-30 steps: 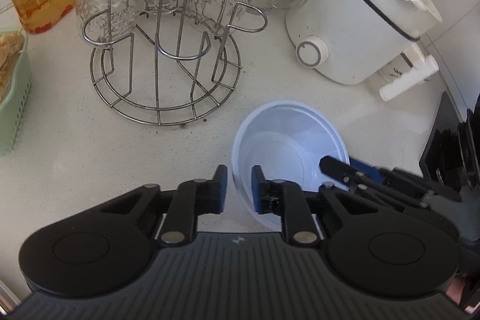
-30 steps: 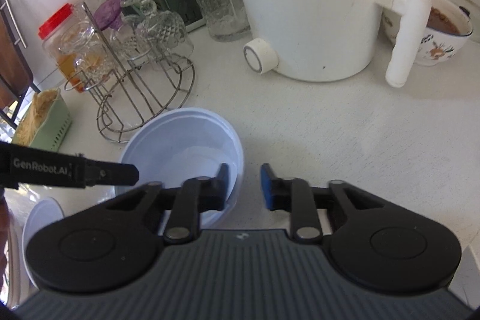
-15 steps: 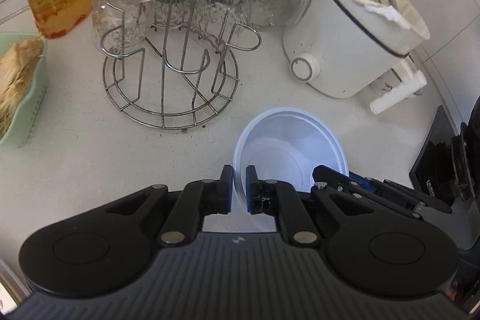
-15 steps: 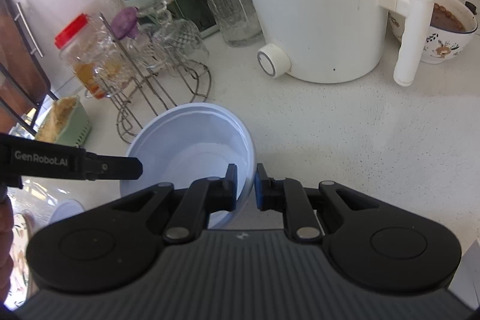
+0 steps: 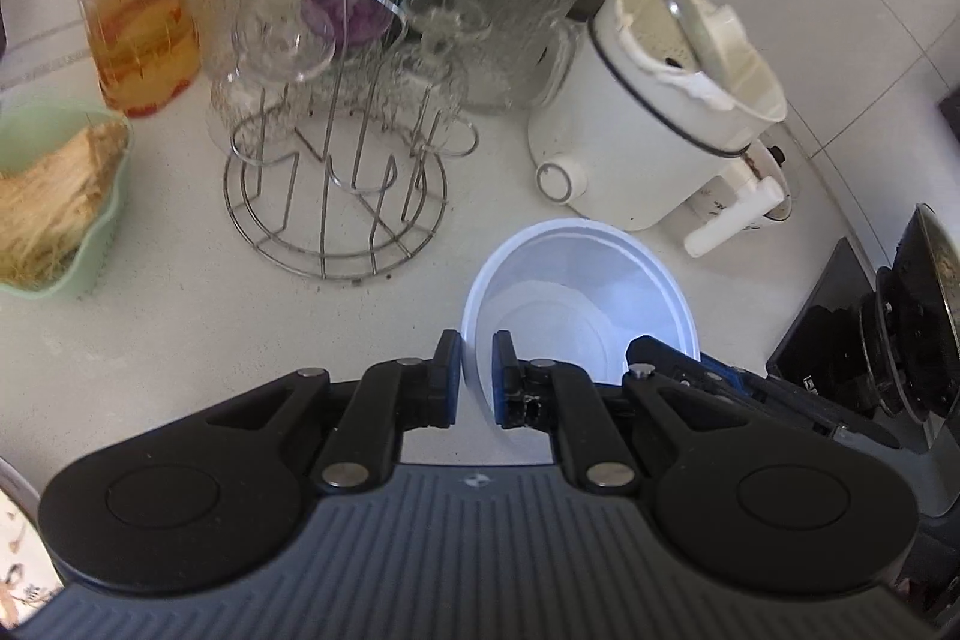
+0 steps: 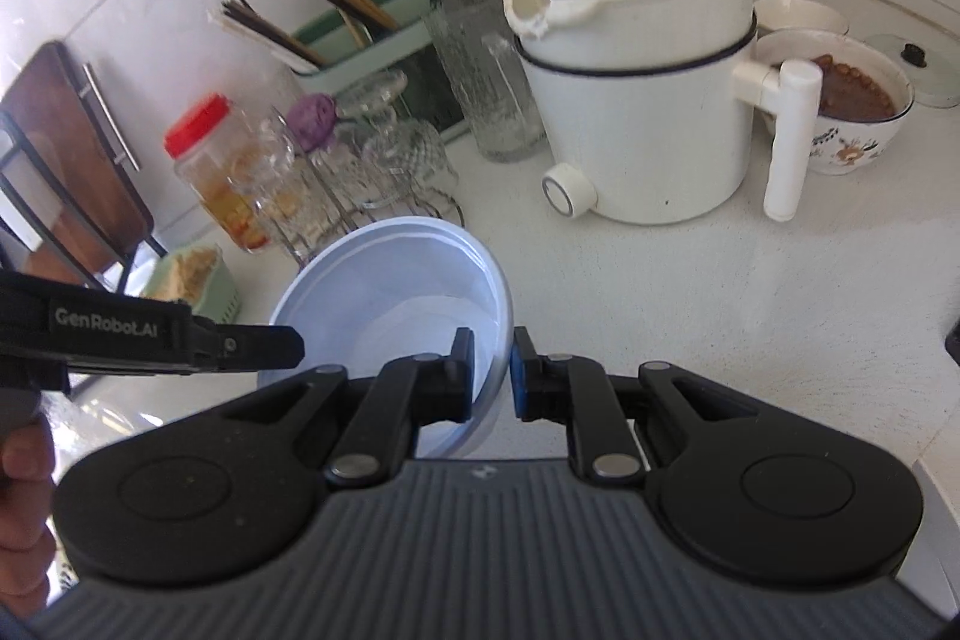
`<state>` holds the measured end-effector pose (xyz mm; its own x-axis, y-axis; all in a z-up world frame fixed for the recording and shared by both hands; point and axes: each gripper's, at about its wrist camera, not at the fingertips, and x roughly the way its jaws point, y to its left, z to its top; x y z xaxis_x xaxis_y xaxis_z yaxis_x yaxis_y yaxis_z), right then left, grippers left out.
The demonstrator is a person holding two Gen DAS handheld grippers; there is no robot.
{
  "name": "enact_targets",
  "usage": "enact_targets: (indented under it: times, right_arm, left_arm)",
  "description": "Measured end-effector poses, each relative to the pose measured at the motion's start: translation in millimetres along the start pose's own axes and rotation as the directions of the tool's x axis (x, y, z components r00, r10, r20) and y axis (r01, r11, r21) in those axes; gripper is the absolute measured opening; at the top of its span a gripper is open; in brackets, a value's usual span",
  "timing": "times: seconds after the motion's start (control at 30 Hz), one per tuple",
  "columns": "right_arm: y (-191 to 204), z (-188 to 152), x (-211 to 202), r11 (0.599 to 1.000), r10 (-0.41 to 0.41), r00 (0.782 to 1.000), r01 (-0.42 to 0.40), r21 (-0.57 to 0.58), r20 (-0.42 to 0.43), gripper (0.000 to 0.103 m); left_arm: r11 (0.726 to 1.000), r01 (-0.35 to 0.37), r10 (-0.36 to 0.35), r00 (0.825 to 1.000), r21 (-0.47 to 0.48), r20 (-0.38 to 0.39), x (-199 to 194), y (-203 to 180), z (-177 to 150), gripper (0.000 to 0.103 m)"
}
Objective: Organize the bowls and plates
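Change: both claws and the bowl [image 5: 579,298] now sit higher above the worktop [image 5: 150,340] than a second ago; the left one has closed.
Left claw [image 5: 477,379]: pinches the bowl's near-left rim.
Bowl: white, upright, held between both claws, clear of the worktop, in front of the rack [image 5: 336,196].
Right claw [image 6: 491,376]: pinches the bowl's right rim.
Cooker [image 6: 642,100]: white, behind the bowl.
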<state>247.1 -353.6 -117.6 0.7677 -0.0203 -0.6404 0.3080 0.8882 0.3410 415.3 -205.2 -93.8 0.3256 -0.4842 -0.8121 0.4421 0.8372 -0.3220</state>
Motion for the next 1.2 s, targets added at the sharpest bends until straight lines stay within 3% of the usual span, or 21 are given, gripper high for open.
enact_targets:
  times: [0.73,1.2]
  right_arm:
    - [47.9,-6.1,-43.4,0.999,0.049,0.998,-0.050,0.011,0.045,0.015]
    - [76.2,-16.3,-36.1,0.990,0.132,0.991,-0.133,-0.051,-0.031,0.016]
  left_arm:
    - [0.999,0.015,-0.011,0.997,-0.041,0.081,-79.9,23.1,-17.3,0.011]
    - [0.990,-0.028,0.045,0.992,-0.141,0.120,-105.6,57.9,-43.1,0.011]
